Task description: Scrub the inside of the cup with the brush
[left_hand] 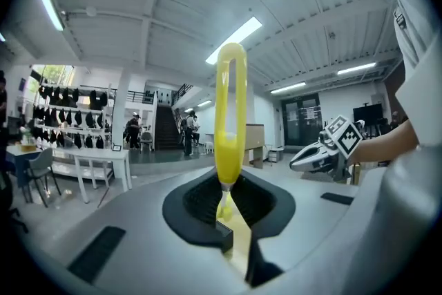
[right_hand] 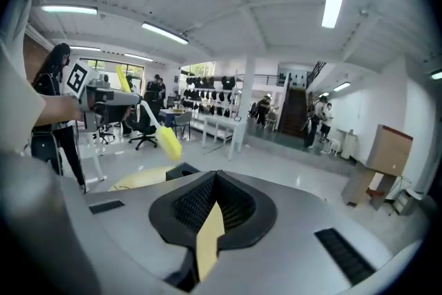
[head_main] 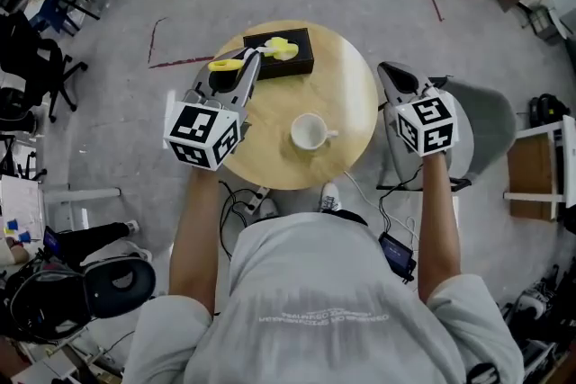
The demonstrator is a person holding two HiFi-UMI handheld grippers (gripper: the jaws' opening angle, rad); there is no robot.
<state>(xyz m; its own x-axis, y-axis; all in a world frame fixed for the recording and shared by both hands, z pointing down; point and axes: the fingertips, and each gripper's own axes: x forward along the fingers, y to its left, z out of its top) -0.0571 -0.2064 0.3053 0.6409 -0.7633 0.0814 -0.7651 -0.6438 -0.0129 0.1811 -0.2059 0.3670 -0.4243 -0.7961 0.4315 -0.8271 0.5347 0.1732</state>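
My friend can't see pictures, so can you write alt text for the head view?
Seen from above, a person holds two grippers by a round wooden table with a white cup on it. The left gripper grips a yellow brush near a black box at the table's far edge; the right gripper is shut and empty, off the table's right side.

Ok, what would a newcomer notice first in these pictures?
The yellow brush, clamped in the left gripper over the left edge of the round table, stands out most. Then the white cup near the table's middle, and the right gripper, shut and empty, off the right edge.
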